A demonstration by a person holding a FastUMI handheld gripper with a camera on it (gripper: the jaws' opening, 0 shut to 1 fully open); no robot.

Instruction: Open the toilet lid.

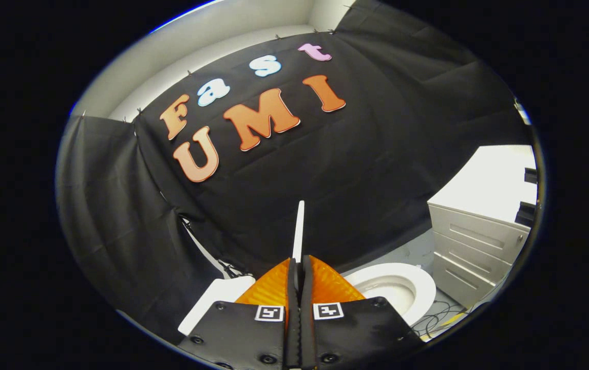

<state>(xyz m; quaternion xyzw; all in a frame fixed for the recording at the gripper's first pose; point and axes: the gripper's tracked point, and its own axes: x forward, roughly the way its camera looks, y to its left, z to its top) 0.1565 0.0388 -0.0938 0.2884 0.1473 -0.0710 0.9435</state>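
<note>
Staged bathroom booth, not a real home: white toilet (394, 288) standing on a grey floor (417, 252), black cloth wall (325, 169) pinned up behind it, white drawer cabinet (474, 241) beside it, loose cables (438, 318) nearby.

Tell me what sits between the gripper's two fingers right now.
In the gripper view, the gripper is shut on the toilet lid: its thin white edge is pinched between the fingers and stands up beyond them, raised clear of the open toilet bowl.
</note>
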